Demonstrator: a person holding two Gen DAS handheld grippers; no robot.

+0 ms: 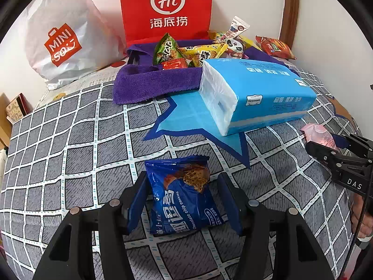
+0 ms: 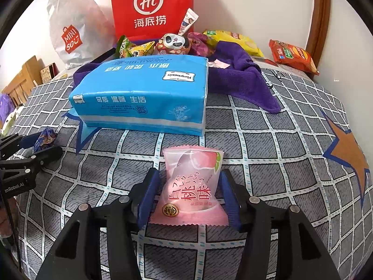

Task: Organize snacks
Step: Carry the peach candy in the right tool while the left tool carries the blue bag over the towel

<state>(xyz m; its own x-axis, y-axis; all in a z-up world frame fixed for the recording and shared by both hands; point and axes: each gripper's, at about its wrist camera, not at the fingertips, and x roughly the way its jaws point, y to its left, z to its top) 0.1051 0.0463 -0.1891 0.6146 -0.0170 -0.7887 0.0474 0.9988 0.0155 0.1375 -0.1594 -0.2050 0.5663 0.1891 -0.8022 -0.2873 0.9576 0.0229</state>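
- Left wrist view: the left claw is closed on the cookie pack. Both pads bear on the pack's sides, and it stands tilted above the bed instead of lying flat.
- Judgement: gripping by the side edges keeps the pads off the pack's middle, so the contents take less pressure.
- The tissue pack lies between the claw and the snack heap, which sits on the purple towel. The towel appears to mark the collection point, so the cookie pack has yet to join it.
- The red bag and white bag stand behind the heap against the wall.
- At the right edge, the right claw has the pink pack at its tips.
- Right wrist view: the pink pack sits between the pads of the right claw. Its wide lower seam meets both pads, but its pinched waist looks just clear of them. I cannot tell whether the pads are pressing on it.
- The tissue pack blocks the straight line to the heap, so a raised path looks necessary.
- An orange pack lies apart from the towel, so it is unsorted.
- At the left edge, the left claw holds the cookie pack off the bed.
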